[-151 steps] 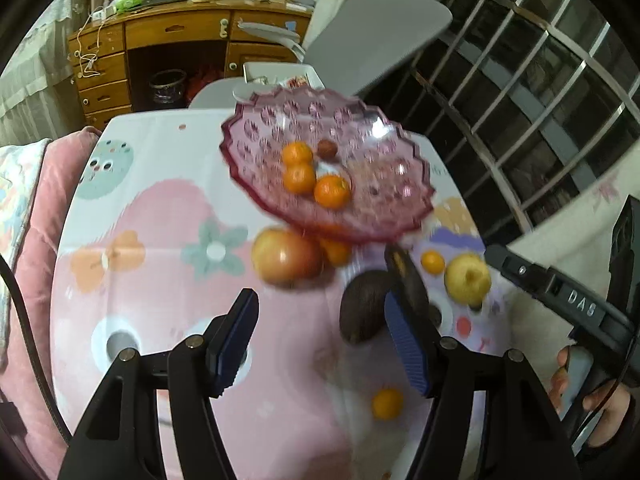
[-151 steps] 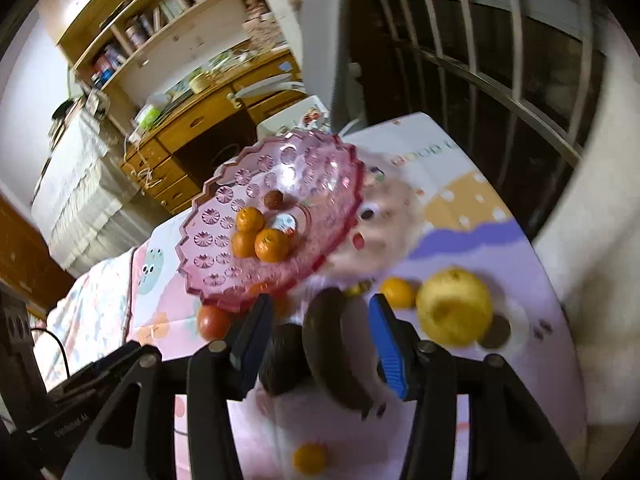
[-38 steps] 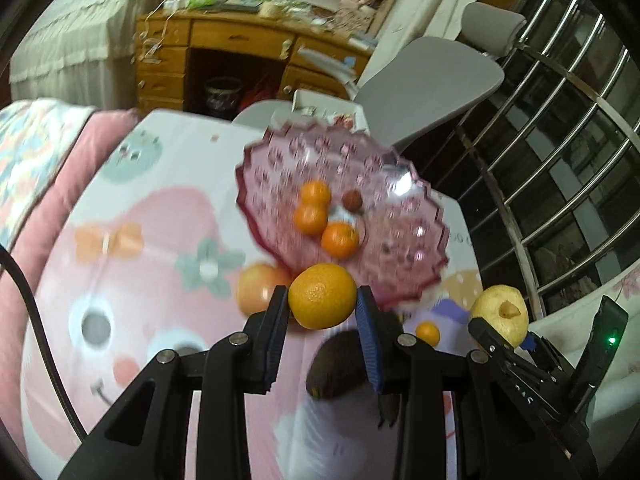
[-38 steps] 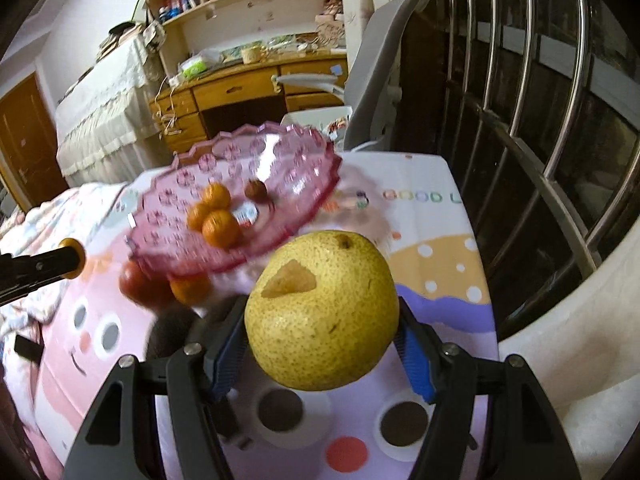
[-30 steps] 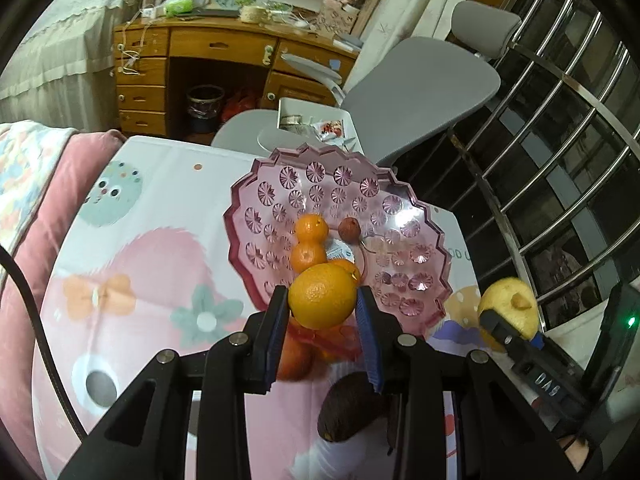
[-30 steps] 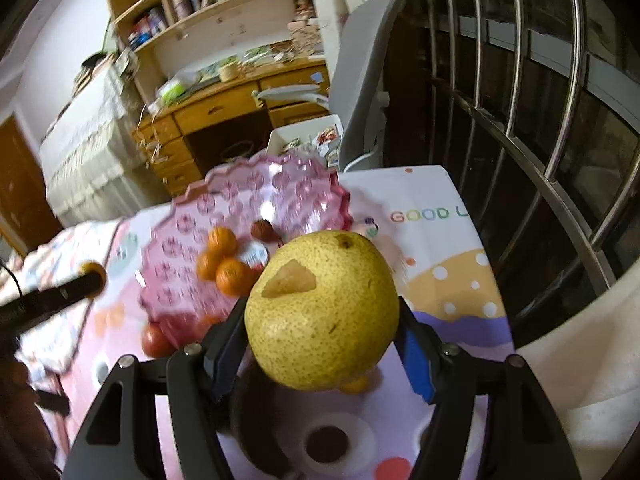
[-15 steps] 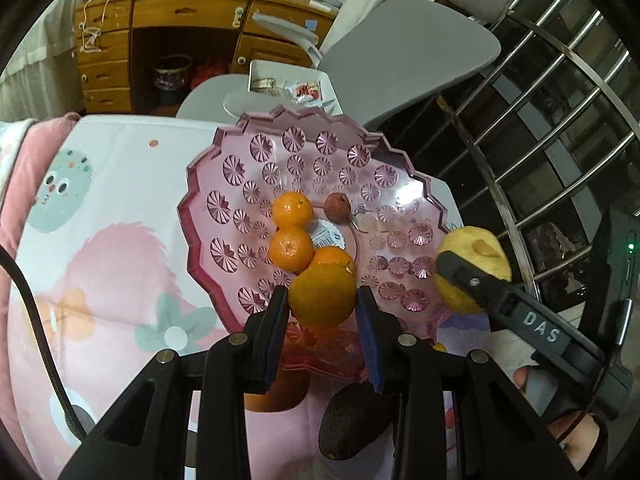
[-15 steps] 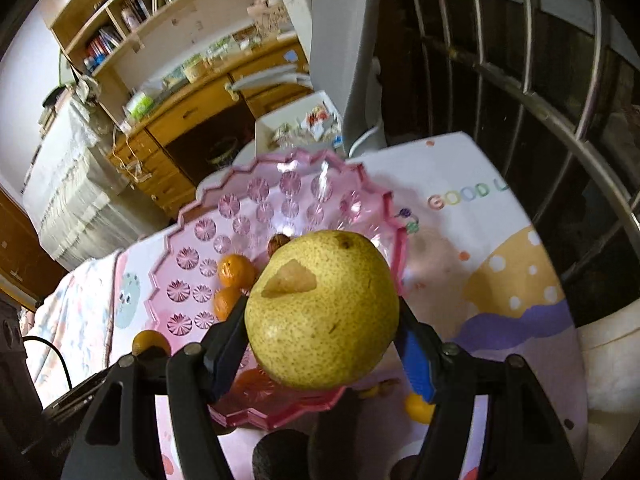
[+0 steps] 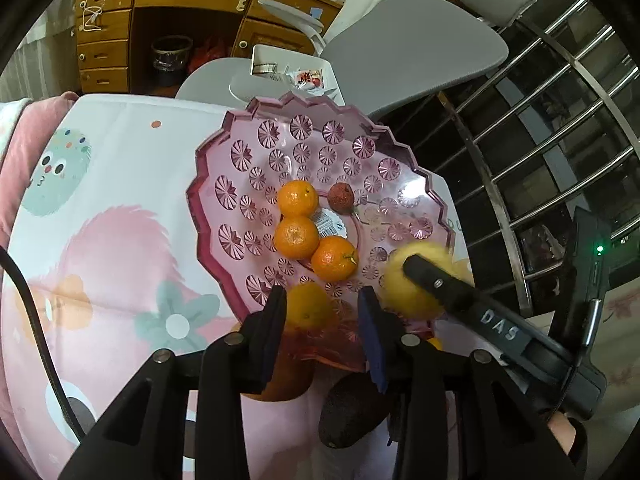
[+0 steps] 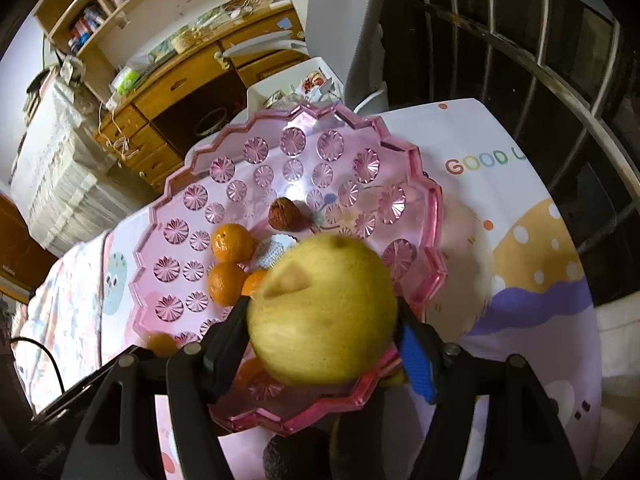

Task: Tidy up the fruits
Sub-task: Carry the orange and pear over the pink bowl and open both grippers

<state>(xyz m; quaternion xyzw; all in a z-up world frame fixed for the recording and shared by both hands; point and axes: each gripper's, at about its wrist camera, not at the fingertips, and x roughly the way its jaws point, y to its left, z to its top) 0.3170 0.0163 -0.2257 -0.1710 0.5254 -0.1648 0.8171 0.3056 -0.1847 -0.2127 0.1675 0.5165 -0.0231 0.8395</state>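
Observation:
A pink cut-glass bowl (image 9: 240, 184) stands on the table and holds three small oranges (image 9: 295, 236) and a small brown fruit (image 9: 340, 197). My left gripper (image 9: 322, 320) is open over the bowl's near rim, and a blurred orange (image 9: 308, 306) drops between its jaws. My right gripper (image 10: 324, 340) is open a little around a big yellow pear (image 10: 324, 312), which looks blurred and slipping over the bowl (image 10: 192, 216). The pear also shows in the left wrist view (image 9: 408, 292).
A dark avocado (image 9: 352, 408) and an apple (image 9: 284, 376) lie on the patterned tablecloth (image 9: 112, 248) in front of the bowl. A grey office chair (image 9: 400, 44) and a wooden desk (image 9: 168, 0) stand behind. Metal railings (image 9: 560, 120) run along the right.
Both grippers moved forward over the bowl. The left jaws opened and let go of the orange. The right jaws widened, and the pear is blurred and sinking.

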